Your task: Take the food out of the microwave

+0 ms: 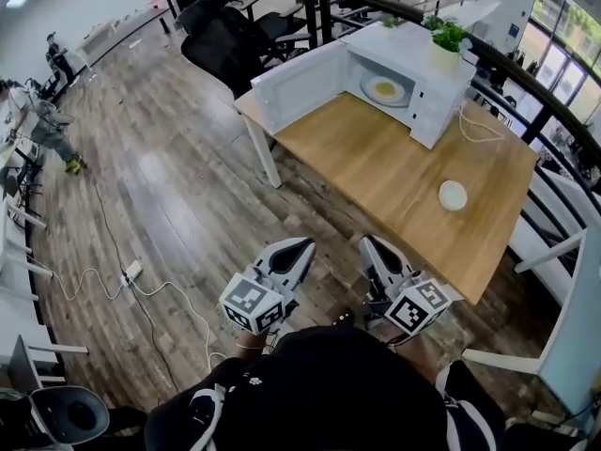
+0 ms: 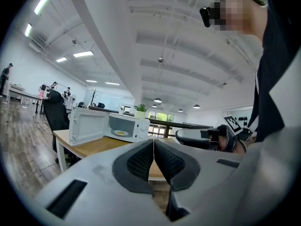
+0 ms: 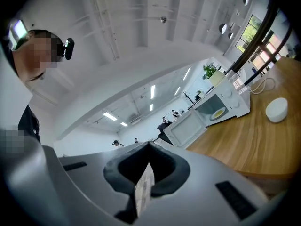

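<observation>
A white microwave [image 1: 427, 87] stands at the far end of the wooden table [image 1: 394, 172], its door [image 1: 299, 87] swung open to the left. Inside lies a white plate with yellow food [image 1: 385, 90], also visible in the left gripper view [image 2: 121, 133] and in the right gripper view [image 3: 218, 113]. Both grippers are held low near the person's body, well short of the table. My left gripper [image 1: 302, 245] [image 2: 154, 144] is shut with its pads pressed together and nothing in it. My right gripper [image 1: 369, 243] [image 3: 149, 149] is shut too, holding no object.
A white round dish [image 1: 453, 195] rests on the table's right side. A potted plant [image 1: 449, 38] stands on the microwave. Black office chairs [image 1: 225, 45] stand behind the table and a dark railing [image 1: 526, 73] runs on the right. A power strip with cable [image 1: 131, 272] lies on the wooden floor.
</observation>
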